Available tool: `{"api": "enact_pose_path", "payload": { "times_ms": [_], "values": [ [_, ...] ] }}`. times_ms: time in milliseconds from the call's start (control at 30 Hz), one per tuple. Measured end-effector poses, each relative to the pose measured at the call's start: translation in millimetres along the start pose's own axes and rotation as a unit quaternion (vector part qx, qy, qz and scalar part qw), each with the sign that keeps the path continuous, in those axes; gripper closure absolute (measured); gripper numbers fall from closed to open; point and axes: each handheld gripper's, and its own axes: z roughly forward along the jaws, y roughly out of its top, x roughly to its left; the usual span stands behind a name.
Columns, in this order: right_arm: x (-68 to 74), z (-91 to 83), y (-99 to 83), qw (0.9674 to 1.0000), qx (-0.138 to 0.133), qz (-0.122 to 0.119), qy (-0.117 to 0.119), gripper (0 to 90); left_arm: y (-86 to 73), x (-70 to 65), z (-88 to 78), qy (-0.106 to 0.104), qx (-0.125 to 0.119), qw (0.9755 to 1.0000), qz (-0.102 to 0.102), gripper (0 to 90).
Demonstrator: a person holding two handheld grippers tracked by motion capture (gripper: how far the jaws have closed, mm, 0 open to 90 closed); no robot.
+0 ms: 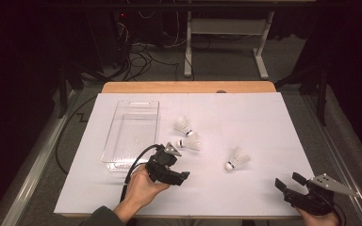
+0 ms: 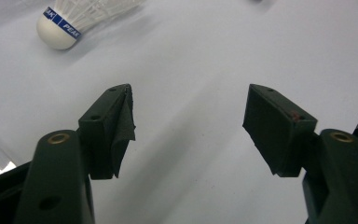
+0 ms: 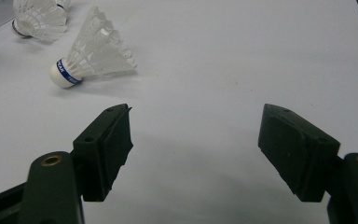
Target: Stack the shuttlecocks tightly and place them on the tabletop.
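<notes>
Three white feather shuttlecocks lie on the white table sheet: one (image 1: 183,125) farthest back, one (image 1: 189,142) just in front of it, one (image 1: 237,158) to the right. My left gripper (image 1: 178,165) is open, low over the sheet just short of the middle shuttlecock, whose blue-banded cork (image 2: 56,32) sits beyond its jaws at upper left. My right gripper (image 1: 288,181) is open near the front right corner. Ahead of its jaws, to the left, lies the right shuttlecock (image 3: 91,58), with another (image 3: 39,16) behind it. Nothing is between either gripper's jaws (image 2: 189,121) (image 3: 196,149).
A clear plastic bin (image 1: 115,123) stands empty at the left of the sheet, right beside my left hand. The wooden table edge (image 1: 188,87) runs along the back. Cables and table legs crowd the dark floor beyond.
</notes>
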Motion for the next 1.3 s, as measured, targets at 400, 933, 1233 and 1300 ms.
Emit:
{"api": "enact_pose_path", "payload": {
  "times_ms": [400, 933, 1233, 1300],
  "values": [
    [-0.2, 0.1, -0.1, 1.0, 0.001, 0.0, -0.001, 26.0, -10.7, -0.3, -4.9, 0.003, -0.01, 0.9999, 0.002, 34.8],
    [-0.1, 0.0, 0.0, 1.0, 0.001, 0.001, -0.002, 26.0, -25.4, 3.3, -12.6, 0.019, -0.022, 0.9996, -0.004, 34.8],
    [0.3, -0.2, 0.0, 1.0, 0.0, 0.001, -0.003, 26.0, -34.5, 4.5, -17.4, 0.029, -0.028, 0.9992, -0.004, 34.7],
    [0.2, -0.2, 0.0, 1.0, 0.0, 0.0, -0.003, 26.0, -36.5, 4.6, -18.4, 0.032, -0.031, 0.999, -0.004, 34.6]
  ]
}}
